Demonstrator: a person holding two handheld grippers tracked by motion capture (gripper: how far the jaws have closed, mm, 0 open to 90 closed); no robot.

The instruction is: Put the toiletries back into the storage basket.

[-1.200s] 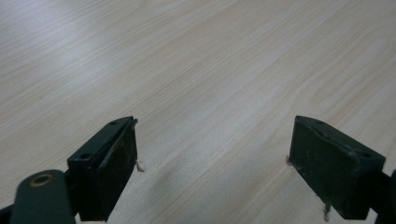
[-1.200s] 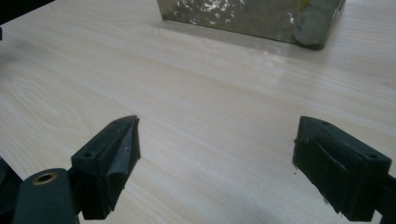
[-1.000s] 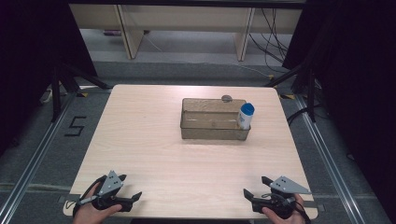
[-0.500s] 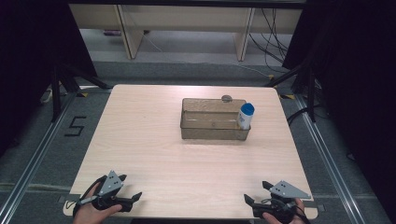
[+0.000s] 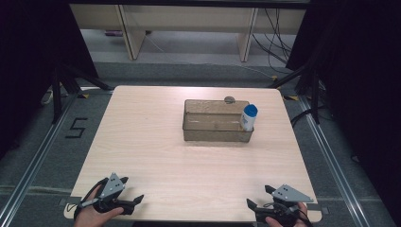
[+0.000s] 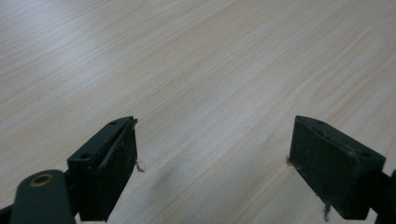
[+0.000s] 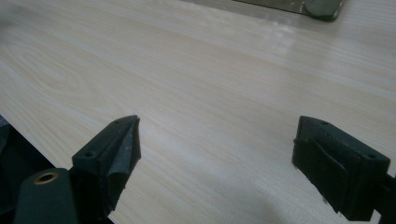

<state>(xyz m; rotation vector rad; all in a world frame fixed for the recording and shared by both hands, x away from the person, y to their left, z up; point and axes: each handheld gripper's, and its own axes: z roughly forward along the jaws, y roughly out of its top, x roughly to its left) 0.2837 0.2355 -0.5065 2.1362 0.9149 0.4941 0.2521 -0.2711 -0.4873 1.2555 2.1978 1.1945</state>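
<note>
A clear plastic bin point(image 5: 216, 126) stands on the pale wooden table point(image 5: 156, 137), right of its middle. A white bottle with a blue cap point(image 5: 248, 117) stands upright at the bin's right end. My left gripper point(image 5: 132, 190) rests at the front left corner of the table, open and empty. In the left gripper view its jaws point(image 6: 212, 154) stand wide apart over bare wood. My right gripper point(image 5: 260, 197) is at the front right edge, also open and empty. The right gripper view has its jaws point(image 7: 215, 149) spread over the table, with the bin's lower edge point(image 7: 280, 5) at the top.
A small round grey thing point(image 5: 230, 99) lies on the table just behind the bin. Dark curtains flank the table on both sides. Shelving legs point(image 5: 127, 33) and cables point(image 5: 279, 33) stand on the floor beyond the far edge.
My right gripper has slid slightly back toward the front edge of the table. The left gripper, the bin and the bottle have not moved.
</note>
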